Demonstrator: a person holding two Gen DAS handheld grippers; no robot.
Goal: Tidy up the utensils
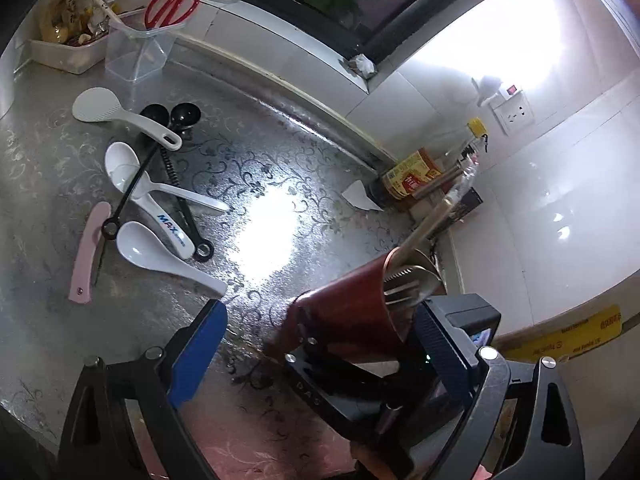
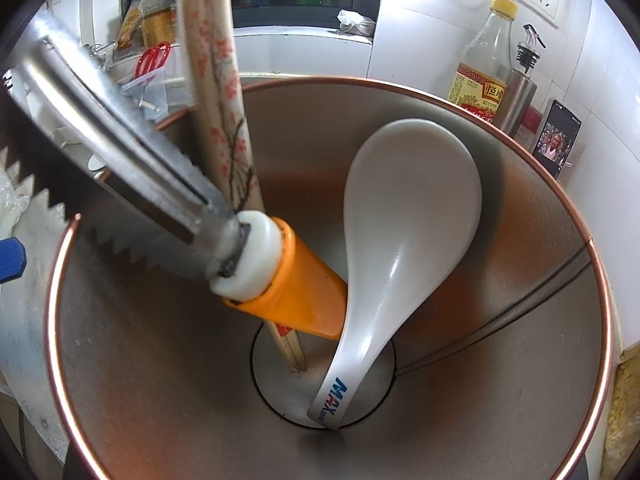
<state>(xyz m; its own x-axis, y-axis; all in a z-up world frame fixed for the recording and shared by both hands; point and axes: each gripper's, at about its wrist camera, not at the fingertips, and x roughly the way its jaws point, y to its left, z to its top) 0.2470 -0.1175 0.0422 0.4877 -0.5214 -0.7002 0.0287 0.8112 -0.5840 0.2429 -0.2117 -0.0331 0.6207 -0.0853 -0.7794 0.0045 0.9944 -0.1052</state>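
Holding the red cup (image 1: pixel 352 312) steady in my right gripper (image 1: pixel 384 364), jaws clamped on its wall, I keep my left gripper (image 1: pixel 320 344) open and empty. Loose white spoons (image 1: pixel 160 252) near the table's left edge are smooth, brittle; handles suit grasping. One reads "MAX".

Right claw's fingers unseen — cup (image 2: pixel 520 360) fills view, rim cut off below.
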